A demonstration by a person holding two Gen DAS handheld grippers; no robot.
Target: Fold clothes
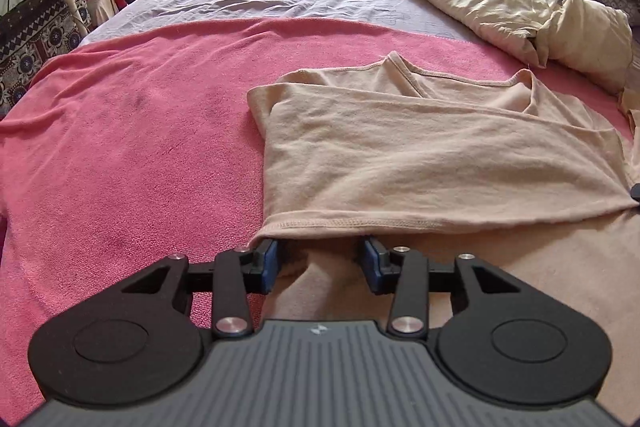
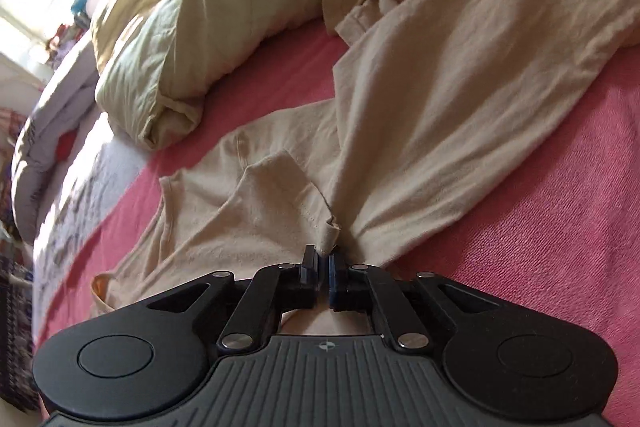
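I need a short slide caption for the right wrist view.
Right gripper shut on a bunched fold of the beige shirt lying on the pink blanket.

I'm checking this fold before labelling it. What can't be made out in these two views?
- Left wrist view: the left gripper has open jaws; their tips lie under the beige T-shirt hem.
- Left wrist view: the shirt's right side is cut off by the edge.
- Right wrist view: the right gripper hides the pinched fabric's extent.

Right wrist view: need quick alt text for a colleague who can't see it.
The right gripper is shut on a bunched edge of the beige shirt, which lies rumpled across the pink blanket. A pale yellow duvet is heaped beyond it, to the left.
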